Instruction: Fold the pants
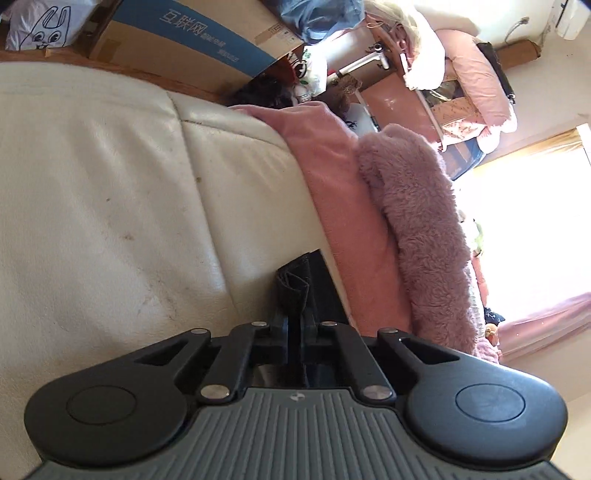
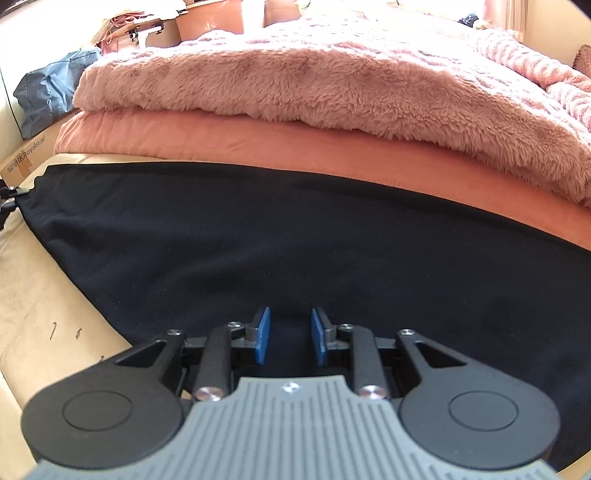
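The black pants (image 2: 295, 240) lie spread flat on a cream surface (image 2: 44, 314), filling the middle of the right wrist view. My right gripper (image 2: 290, 334) hovers over them near their front edge, pointing down. It is open: its blue pads (image 2: 263, 334) stand apart and only flat black cloth shows in the gap. In the left wrist view my left gripper (image 1: 295, 325) is shut on a folded corner of the black pants (image 1: 293, 286), which sticks out past the fingertips. That view is rolled sideways over a cream leather cushion (image 1: 110, 203).
A fluffy pink blanket (image 2: 332, 85) on a salmon sheet (image 2: 221, 140) lies just behind the pants. A cardboard box (image 1: 177, 40), a white bag (image 1: 40, 26) and a blue bag (image 2: 48, 92) stand beyond the cushion. A bright window (image 1: 535, 221) is at the right.
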